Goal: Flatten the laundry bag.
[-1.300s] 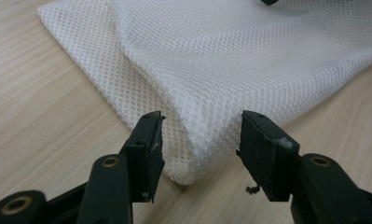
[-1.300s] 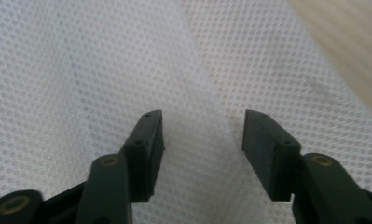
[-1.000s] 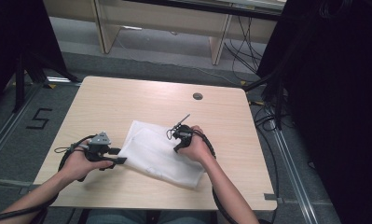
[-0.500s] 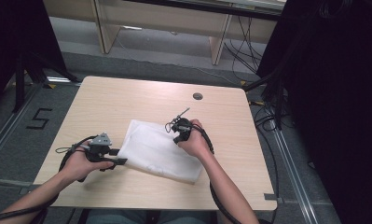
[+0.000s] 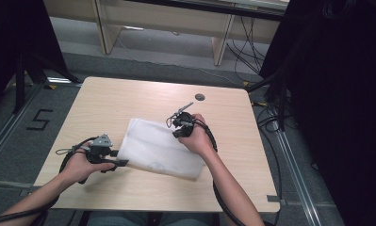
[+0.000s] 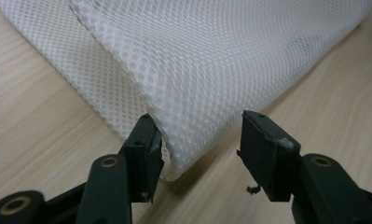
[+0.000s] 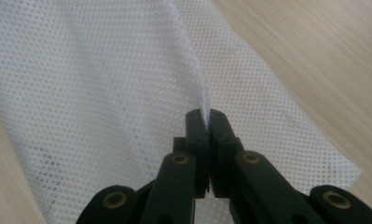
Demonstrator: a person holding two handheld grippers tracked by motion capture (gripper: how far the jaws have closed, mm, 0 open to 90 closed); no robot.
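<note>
So the right gripper [image 5: 177, 133], pinching the white mesh cloth [image 5: 157, 148], drifts a bit toward the far side of the table [image 5: 129, 96], and the cloth's far edge looks slightly more bunched, though it's hard to tell.

A white mesh cloth [image 5: 159, 149] lies folded and mostly flat near the middle of the tabletop [image 5: 119, 101], slanting from far left to near right, its far edge pinched up.
</note>
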